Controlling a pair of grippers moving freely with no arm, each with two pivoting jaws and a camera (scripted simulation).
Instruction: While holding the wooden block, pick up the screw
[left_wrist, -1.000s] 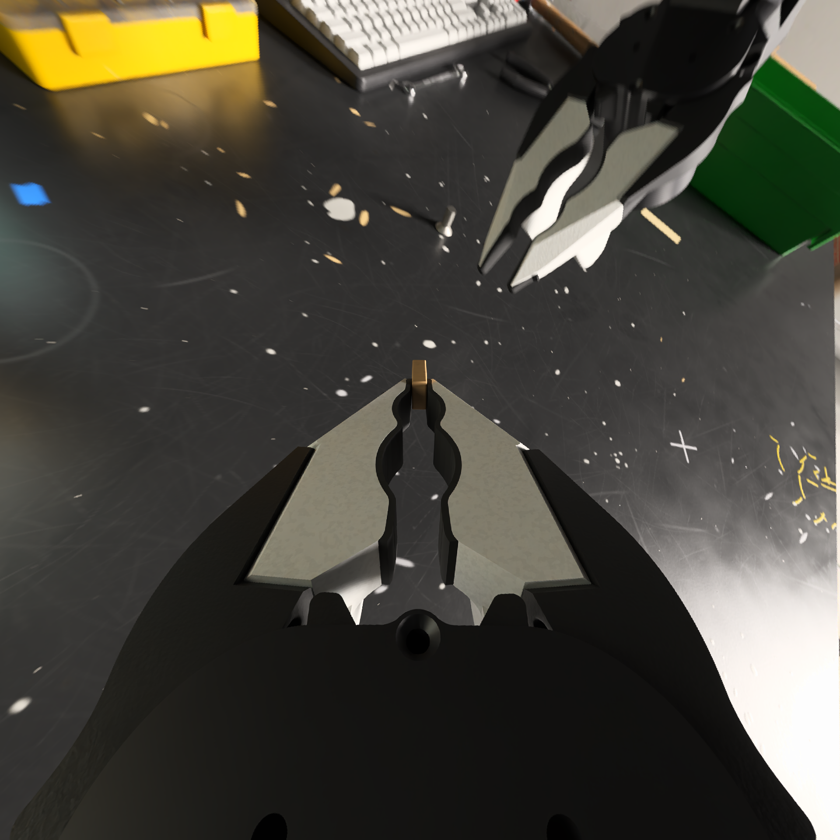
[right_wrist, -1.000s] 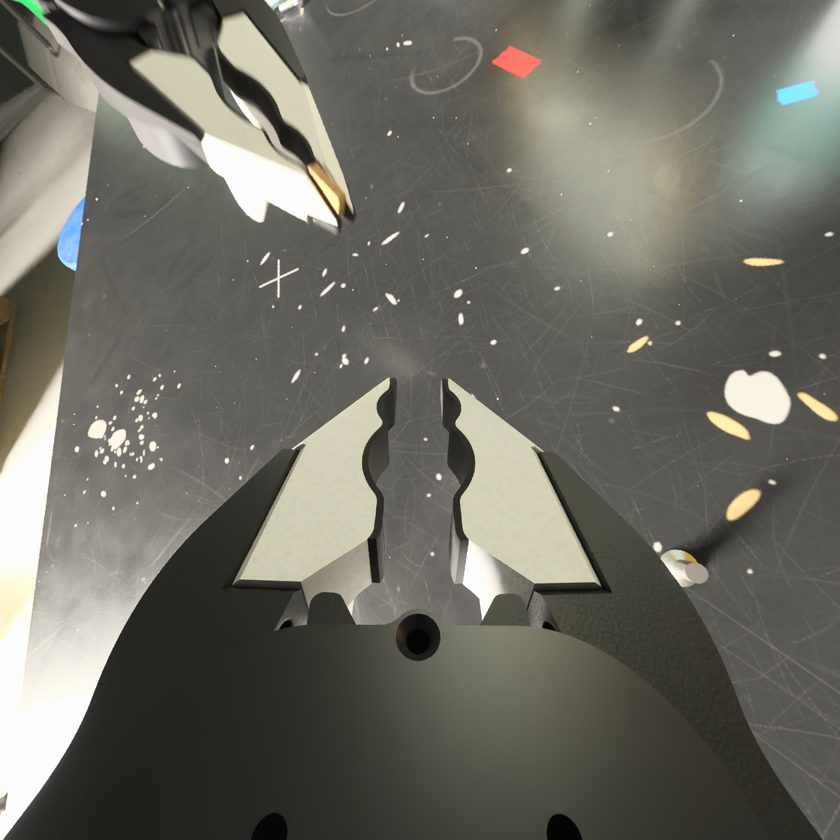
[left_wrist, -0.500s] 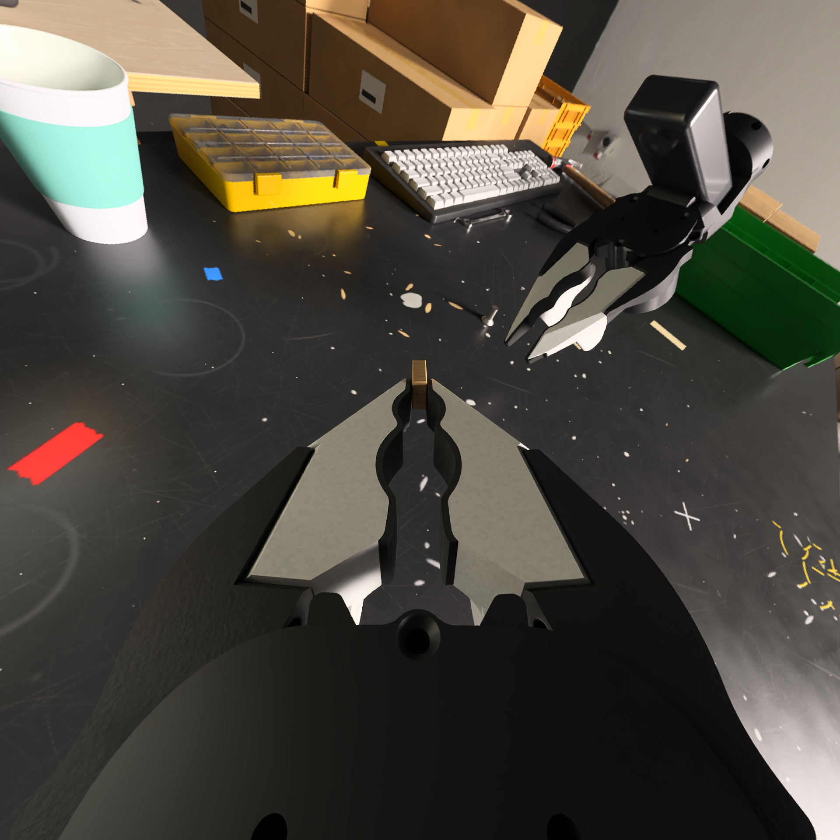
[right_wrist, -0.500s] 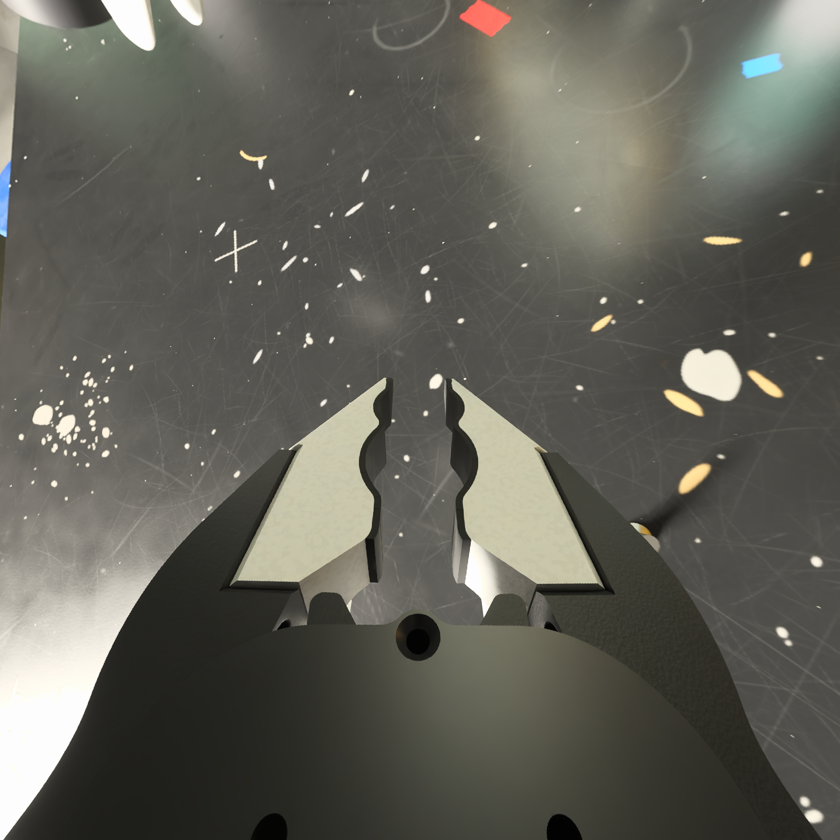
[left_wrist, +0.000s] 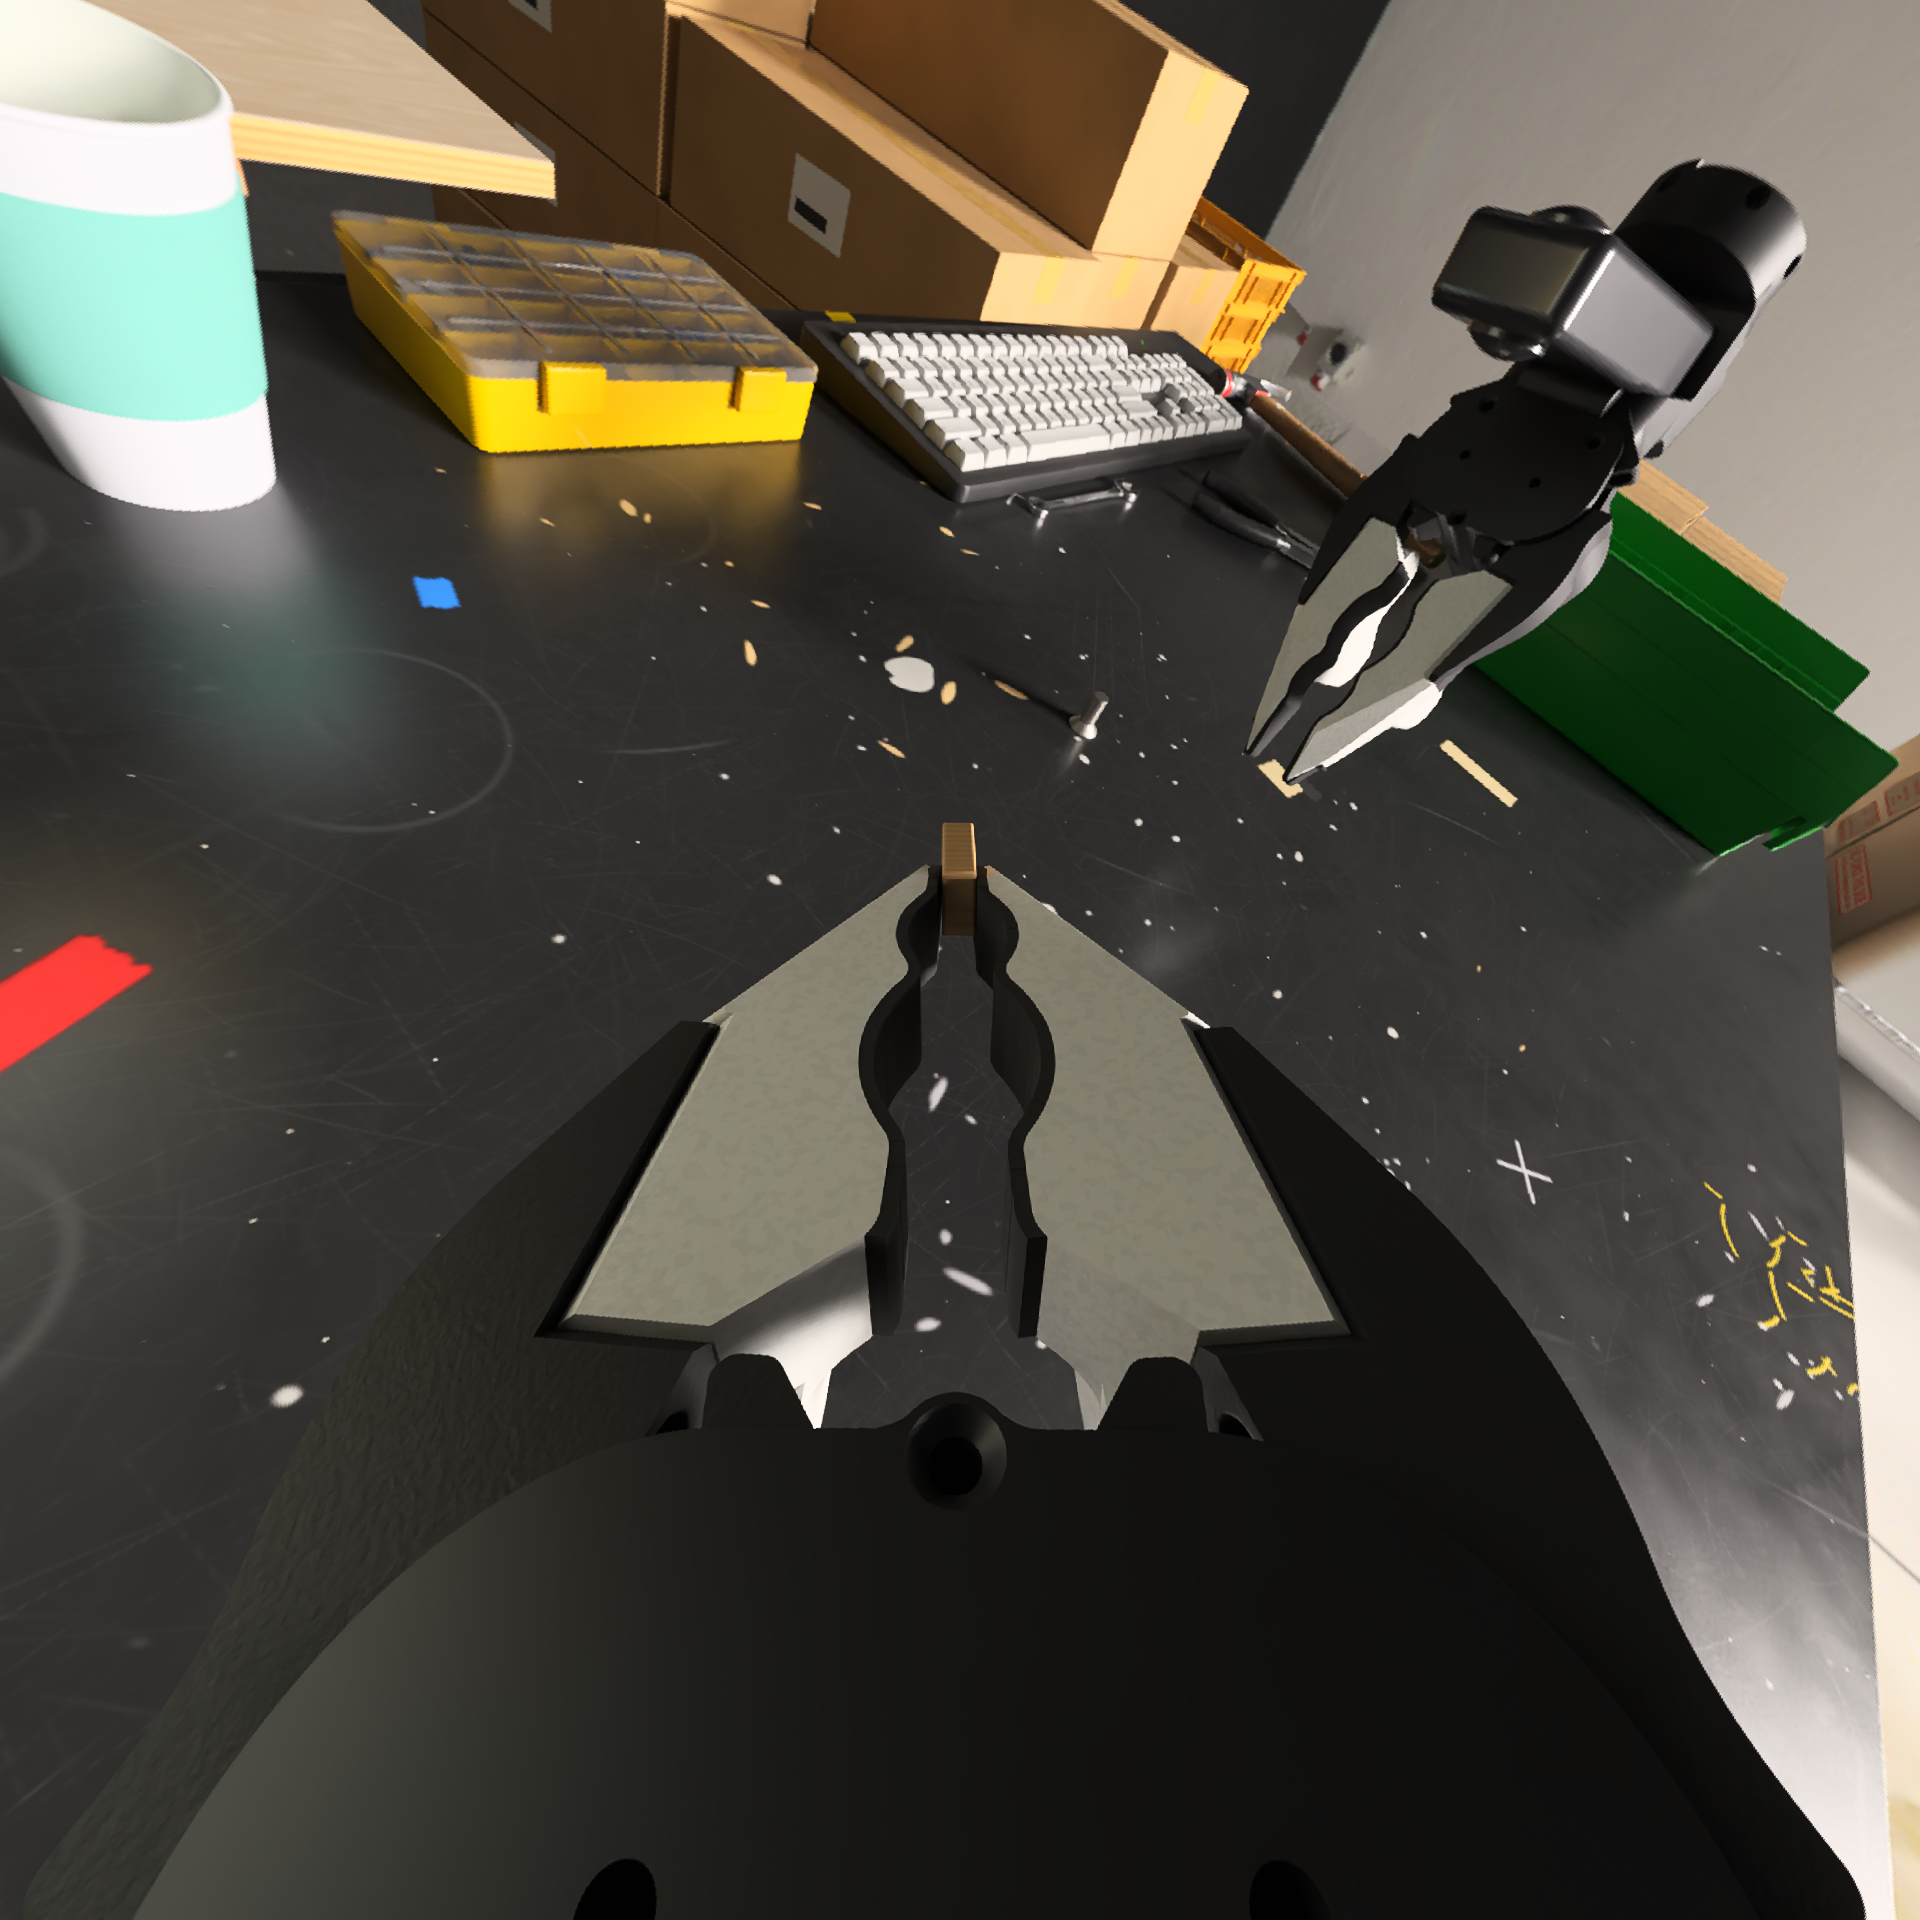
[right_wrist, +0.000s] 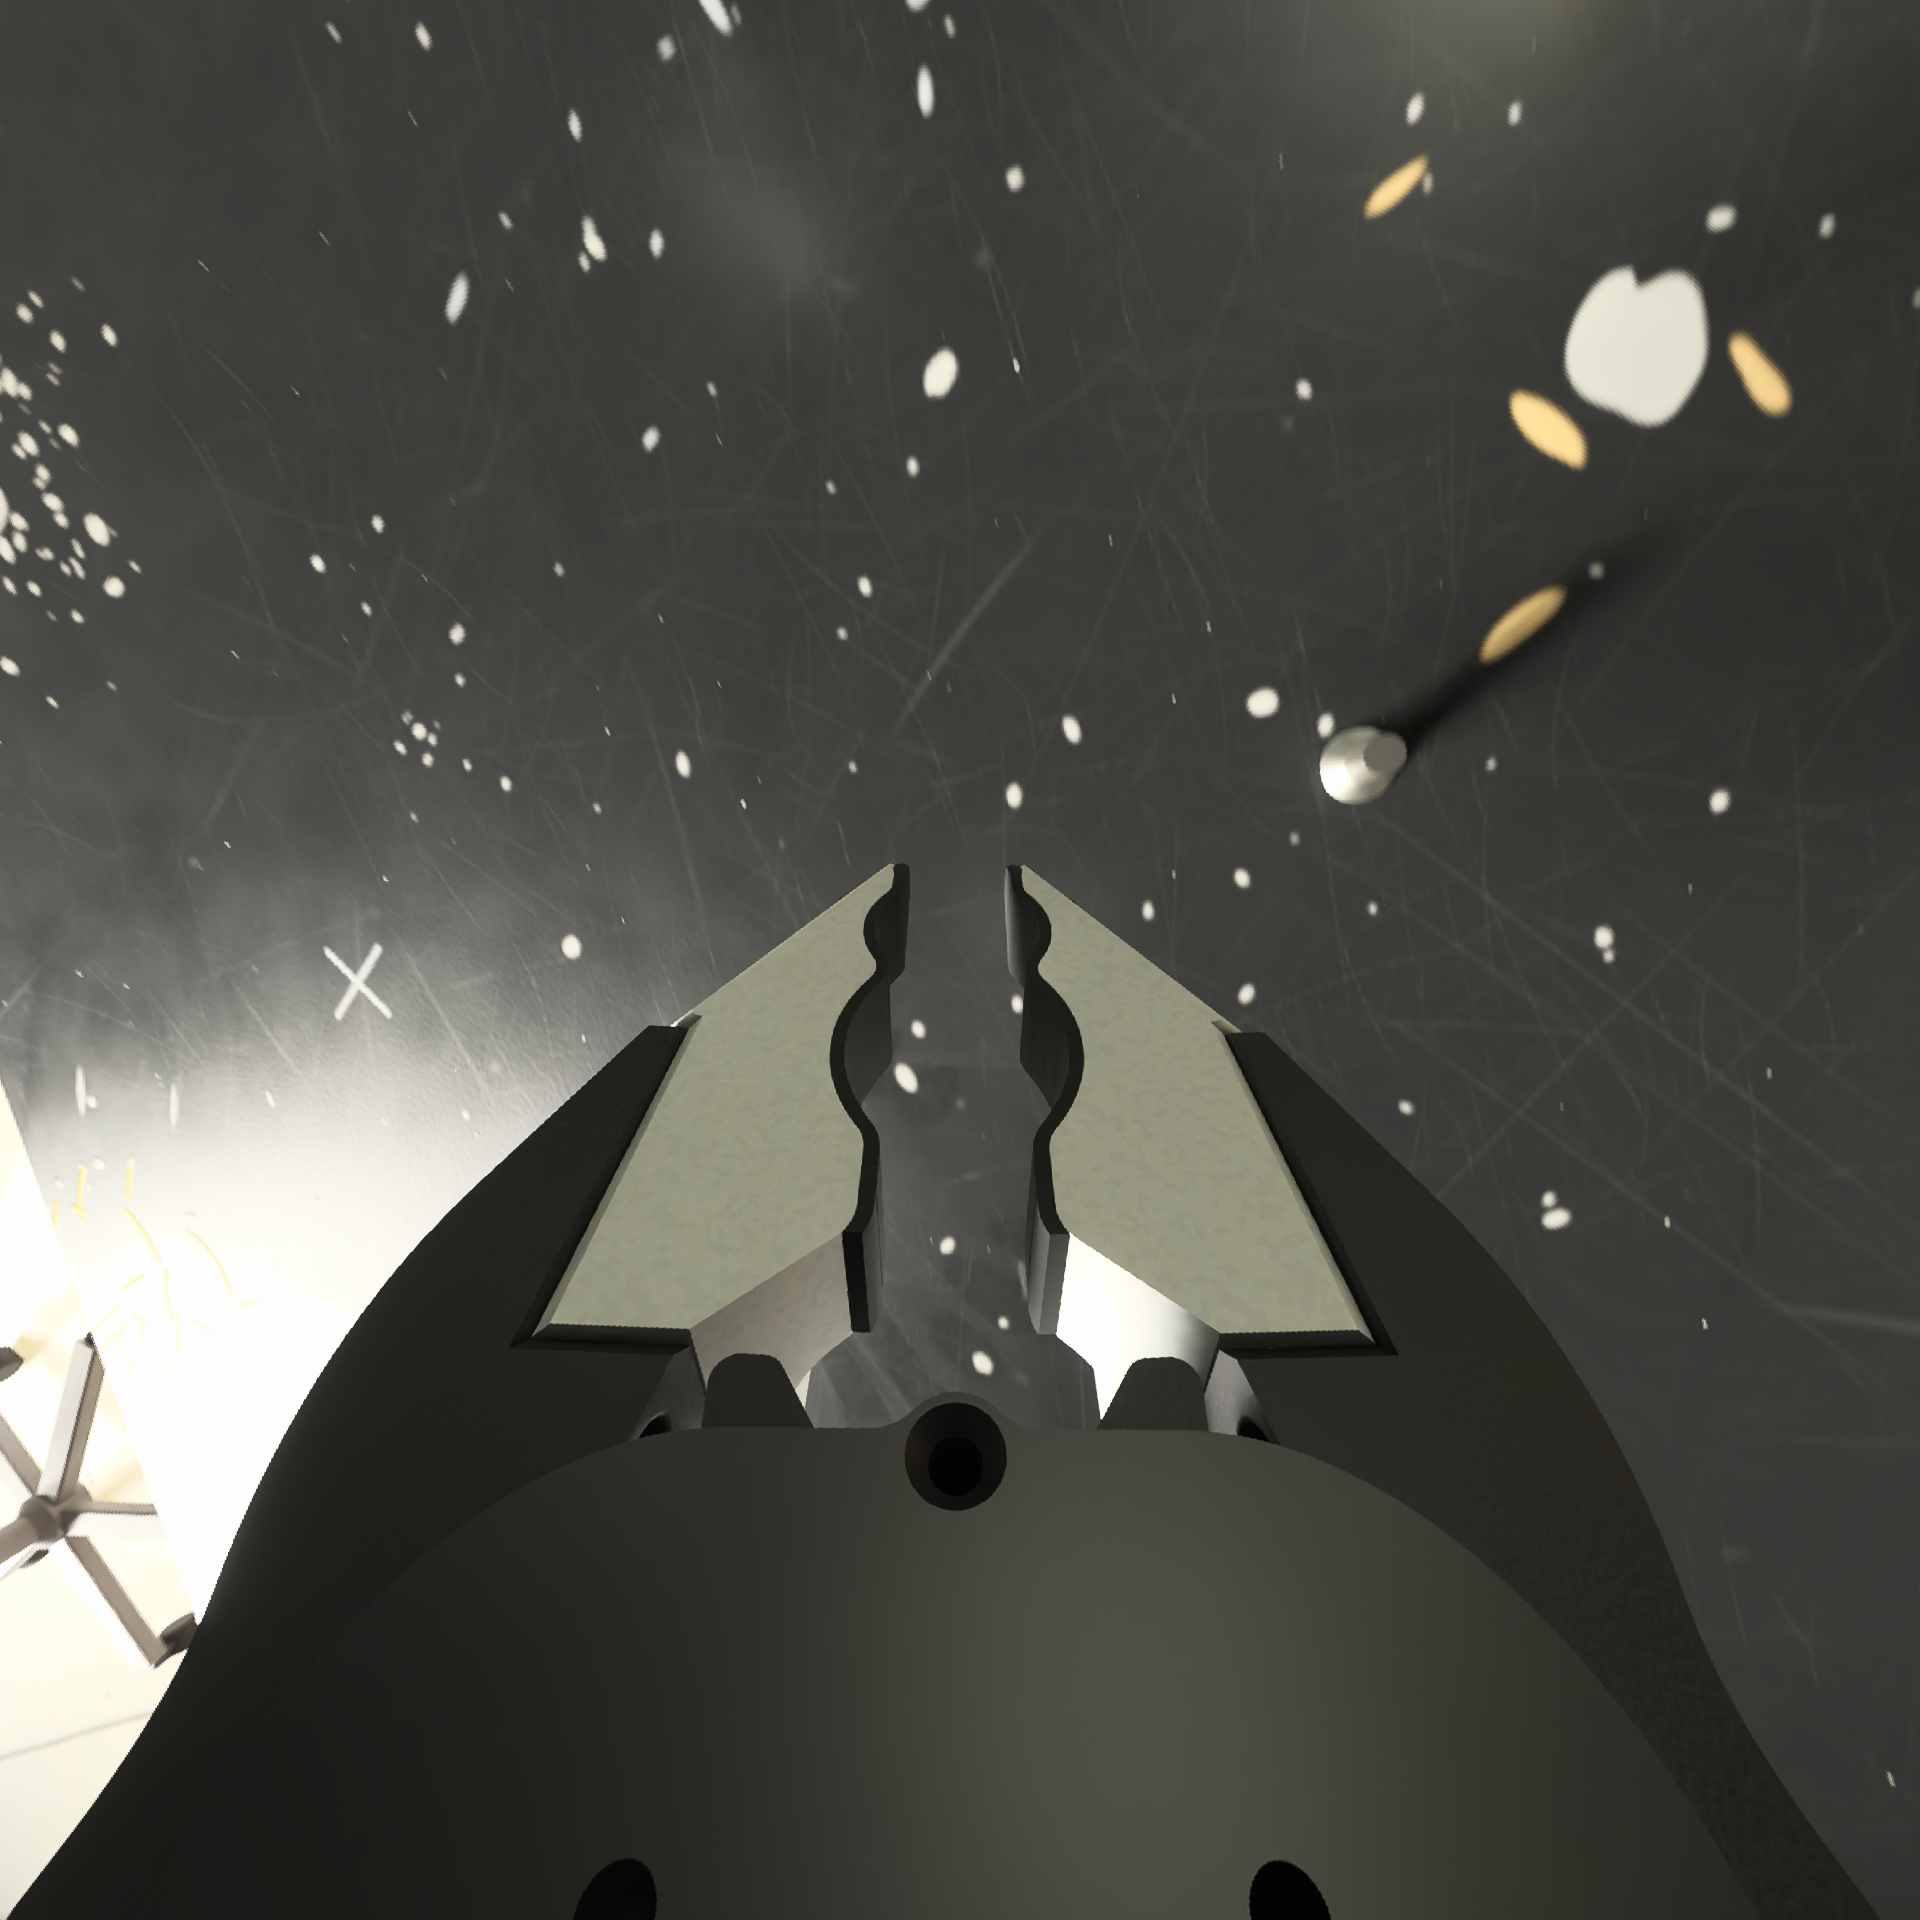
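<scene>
My left gripper (left_wrist: 957, 883) is shut on a small wooden block (left_wrist: 957, 878) and holds it above the dark table (left_wrist: 520, 935). A small silver screw (left_wrist: 1088, 717) stands on its head on the table beyond it. My right gripper (left_wrist: 1283, 764) hovers to the right of the screw, tips pointing down, open a little and empty. In the right wrist view my right gripper (right_wrist: 957, 883) is slightly open with nothing between the fingers, and the screw (right_wrist: 1359, 767) lies ahead and to the right of the tips.
A yellow parts case (left_wrist: 582, 332), a keyboard (left_wrist: 1039, 400), cardboard boxes (left_wrist: 935, 156) and a white-and-teal cup (left_wrist: 125, 291) stand at the back. A green box (left_wrist: 1704, 686) sits at the right edge. Tape marks and paint specks dot the table. A chair base (right_wrist: 52, 1527) shows past the table edge.
My left gripper has tilted up and drawn back with the block. My right gripper has moved right and down toward the table; the screw now shows ahead-right of its tips instead of beside it.
</scene>
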